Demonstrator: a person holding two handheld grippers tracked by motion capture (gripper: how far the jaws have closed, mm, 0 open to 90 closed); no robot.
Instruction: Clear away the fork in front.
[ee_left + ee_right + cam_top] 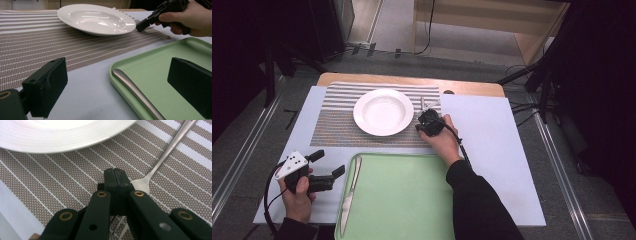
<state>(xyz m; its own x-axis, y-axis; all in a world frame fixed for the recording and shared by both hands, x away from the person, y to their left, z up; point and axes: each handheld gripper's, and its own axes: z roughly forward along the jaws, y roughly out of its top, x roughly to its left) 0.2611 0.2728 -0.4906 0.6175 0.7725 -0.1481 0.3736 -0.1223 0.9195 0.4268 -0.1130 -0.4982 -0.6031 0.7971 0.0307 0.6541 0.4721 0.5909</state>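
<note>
Both jaws of your right gripper met beside the fork (left gripper gaped wide); nudging it risked striking the plate.

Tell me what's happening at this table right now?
A person is laying a place setting with a gripper in each hand. The right gripper, jaws shut, sits at a fork lying on the striped placemat right of the white plate; whether it clamps the fork is unclear. The left gripper waits open beside the green tray, where a knife remains.
</note>
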